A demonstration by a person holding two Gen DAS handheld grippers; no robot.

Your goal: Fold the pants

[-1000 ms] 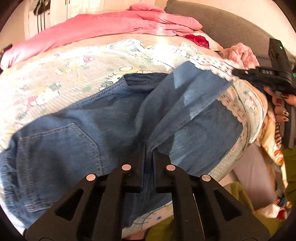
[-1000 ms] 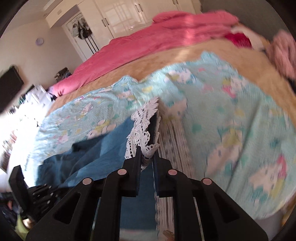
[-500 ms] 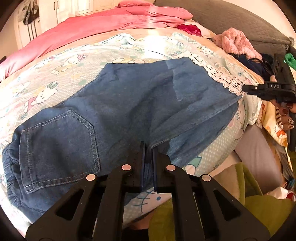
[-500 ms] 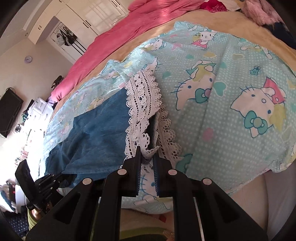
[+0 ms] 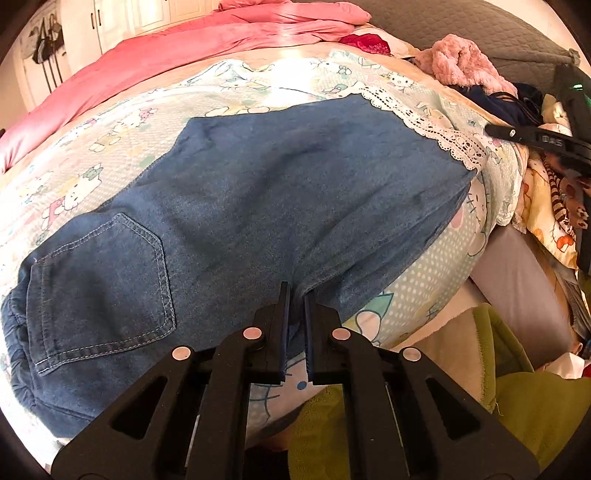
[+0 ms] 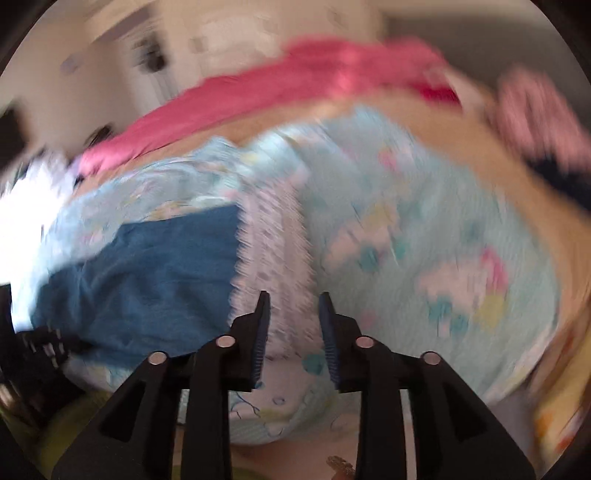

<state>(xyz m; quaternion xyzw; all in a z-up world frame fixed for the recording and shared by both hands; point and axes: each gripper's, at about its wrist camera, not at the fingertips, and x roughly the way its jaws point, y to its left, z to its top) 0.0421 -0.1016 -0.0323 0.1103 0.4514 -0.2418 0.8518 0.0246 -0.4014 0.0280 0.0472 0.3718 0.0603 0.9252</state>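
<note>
Here are the blue denim pants (image 5: 280, 206) with a white lace hem (image 5: 424, 125), lying spread flat across the pale blue cartoon-cat printed bedsheet (image 5: 122, 136) on the bed, back pocket (image 5: 99, 288) facing up at the left, lace cuff out to the right.

The left tool (image 5: 295, 291), black with two fingers, has its jaws pressed together on the near edge of the denim, a fold of blue cloth pinched between the pads. The right tool (image 6: 293, 299) is opening at this moment; its blue-ridged pads (image 6: 258, 332) stand apart, and the lace hem (image 6: 273, 266) shows in the gap beneath them, but the pads are not pressing on it. That view is heavily blurred.

No containers in sight. Around the pants: a crumpled pink quilt (image 5: 207, 44) along the far side of the bed, a fuzzy pink garment (image 5: 461, 62) at the far right corner beside a dark navy cloth (image 5: 502, 103), and a grey quilted headboard or cushion (image 5: 480, 33) behind. A green fleece (image 5: 517, 398) lies below the bed's near edge. White wardrobe doors (image 5: 114, 18) stand at the back.

From the left view, the right tool's black body (image 5: 546, 140) reaches in just past the lace; it carries white lettering, too small to read surely.
</note>
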